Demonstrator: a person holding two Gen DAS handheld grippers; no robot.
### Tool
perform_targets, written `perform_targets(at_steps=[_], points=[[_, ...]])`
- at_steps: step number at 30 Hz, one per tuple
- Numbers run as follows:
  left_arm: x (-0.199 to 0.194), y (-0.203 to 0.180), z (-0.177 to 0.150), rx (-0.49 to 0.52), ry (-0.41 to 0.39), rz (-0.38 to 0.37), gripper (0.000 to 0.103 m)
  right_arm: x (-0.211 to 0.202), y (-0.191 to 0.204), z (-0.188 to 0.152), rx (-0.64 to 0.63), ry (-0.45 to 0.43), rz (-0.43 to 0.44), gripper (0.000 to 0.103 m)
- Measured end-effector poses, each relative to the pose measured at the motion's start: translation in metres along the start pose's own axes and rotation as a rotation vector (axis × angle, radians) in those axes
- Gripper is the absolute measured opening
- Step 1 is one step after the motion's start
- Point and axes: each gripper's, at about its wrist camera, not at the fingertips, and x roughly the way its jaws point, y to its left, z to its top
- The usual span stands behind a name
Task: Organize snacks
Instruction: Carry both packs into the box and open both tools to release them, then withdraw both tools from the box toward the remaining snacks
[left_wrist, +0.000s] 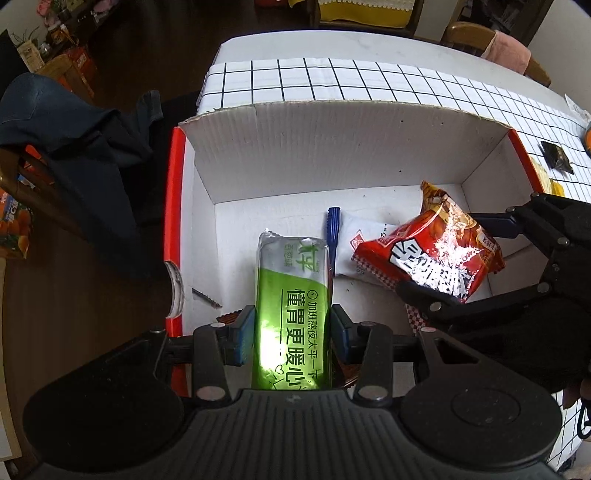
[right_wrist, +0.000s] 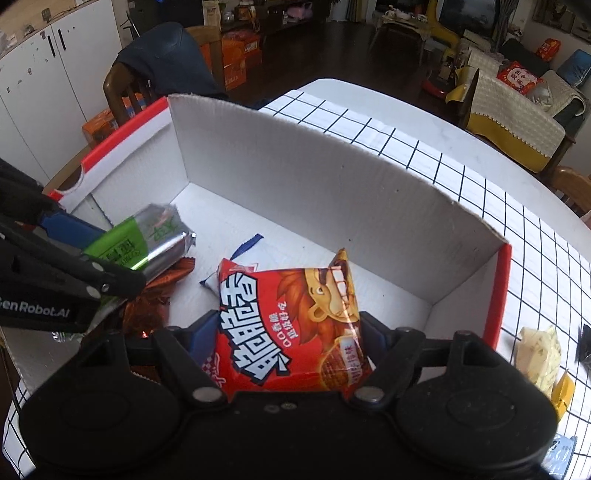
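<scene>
A white cardboard box (left_wrist: 332, 147) with red outer sides stands on the checked tablecloth. My left gripper (left_wrist: 291, 317) is shut on a green and silver snack bar (left_wrist: 291, 273), held lengthwise over the box's near left part. My right gripper (right_wrist: 288, 328) is shut on a red snack bag (right_wrist: 291, 325) with a cartoon lion, low over the box floor. In the left wrist view the right gripper (left_wrist: 454, 258) comes in from the right with that bag (left_wrist: 436, 251). A white pack with a blue edge (left_wrist: 354, 240) lies on the box floor, and a brown foil wrapper (right_wrist: 155, 295) lies under the left gripper (right_wrist: 107, 254).
The box's far wall (right_wrist: 314, 184) stands tall. On the tablecloth (right_wrist: 480, 177) right of the box lie a pale yellow packet (right_wrist: 539, 354), a black packet (left_wrist: 557, 157) and a light blue packet (right_wrist: 561, 454). A chair draped with a dark garment (left_wrist: 74, 147) stands left of the table.
</scene>
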Motion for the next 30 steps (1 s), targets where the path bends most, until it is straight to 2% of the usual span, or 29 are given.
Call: perform_targets(at_steps=[12, 21, 26, 30], points=[[-0.015, 0.0, -0.007, -0.013, -0.047, -0.006, 0.043, -0.027, -0.005, -0.011, 0.035, -0.062, 0.028, 0.082], [-0.055, -0.015, -0.021, 0.002, -0.177, -0.039, 0.051, -0.079, -0.017, -0.026, 0.104, -0.164, 0.065, 0.087], [-0.078, -0.032, -0.03, 0.042, -0.242, -0.062, 0.054, -0.108, -0.026, -0.039, 0.145, -0.217, 0.07, 0.087], [-0.094, -0.049, -0.036, 0.071, -0.291, -0.085, 0.064, -0.131, -0.035, -0.051, 0.175, -0.261, 0.066, 0.088]])
